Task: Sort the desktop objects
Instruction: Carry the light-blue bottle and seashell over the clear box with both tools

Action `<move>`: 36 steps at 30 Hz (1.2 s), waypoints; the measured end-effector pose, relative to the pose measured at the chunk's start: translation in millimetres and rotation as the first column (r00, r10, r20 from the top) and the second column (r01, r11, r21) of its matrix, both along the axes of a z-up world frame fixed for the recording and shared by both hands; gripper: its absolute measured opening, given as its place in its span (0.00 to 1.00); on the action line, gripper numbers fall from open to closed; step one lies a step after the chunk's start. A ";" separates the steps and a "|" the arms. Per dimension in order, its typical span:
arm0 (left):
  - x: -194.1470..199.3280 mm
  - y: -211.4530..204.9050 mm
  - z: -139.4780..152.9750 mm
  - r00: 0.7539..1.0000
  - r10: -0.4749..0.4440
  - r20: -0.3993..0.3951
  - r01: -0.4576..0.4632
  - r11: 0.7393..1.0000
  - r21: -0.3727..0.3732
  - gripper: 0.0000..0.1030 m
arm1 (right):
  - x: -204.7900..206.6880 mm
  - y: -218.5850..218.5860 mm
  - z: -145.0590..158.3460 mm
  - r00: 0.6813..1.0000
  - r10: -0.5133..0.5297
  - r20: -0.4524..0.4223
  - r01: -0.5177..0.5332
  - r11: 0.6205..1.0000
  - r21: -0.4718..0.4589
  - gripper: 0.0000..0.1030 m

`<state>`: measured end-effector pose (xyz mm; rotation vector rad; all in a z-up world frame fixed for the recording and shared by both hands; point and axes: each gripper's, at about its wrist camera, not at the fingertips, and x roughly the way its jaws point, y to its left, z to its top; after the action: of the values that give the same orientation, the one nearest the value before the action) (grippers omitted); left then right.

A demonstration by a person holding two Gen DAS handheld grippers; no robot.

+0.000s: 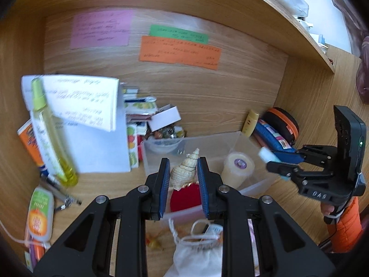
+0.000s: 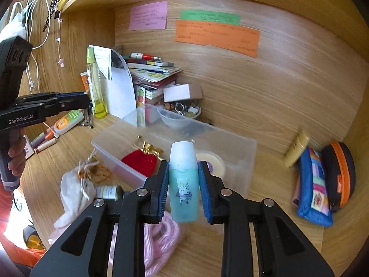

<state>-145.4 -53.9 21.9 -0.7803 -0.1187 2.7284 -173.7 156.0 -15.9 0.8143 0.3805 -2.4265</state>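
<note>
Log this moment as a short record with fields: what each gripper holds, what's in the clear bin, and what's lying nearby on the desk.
left gripper: shut on the seashell, above the bin
right gripper: shut on the blue bottle, upright
clear plastic bin: holds red pouch, tape roll, small clear bowl
front of bin: white drawstring bag, pink coiled cord
right of bin: yellow tube, blue pouch, black-and-orange zip case

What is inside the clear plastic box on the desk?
Inside the clear plastic box lie a red pouch, a pale tape roll and a small clear bowl. The held blue bottle covers part of the floor.
</note>
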 end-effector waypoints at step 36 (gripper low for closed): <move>-96.4 16.6 -52.7 0.984 -0.068 0.162 0.081 0.994 -0.073 0.22 | -89.0 -93.1 -67.0 0.984 0.062 0.165 -0.094 0.977 0.193 0.22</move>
<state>-241.8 -37.3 -30.9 -1.0041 -0.0147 2.6115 -262.7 62.9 -82.9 1.0507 0.5907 -2.2572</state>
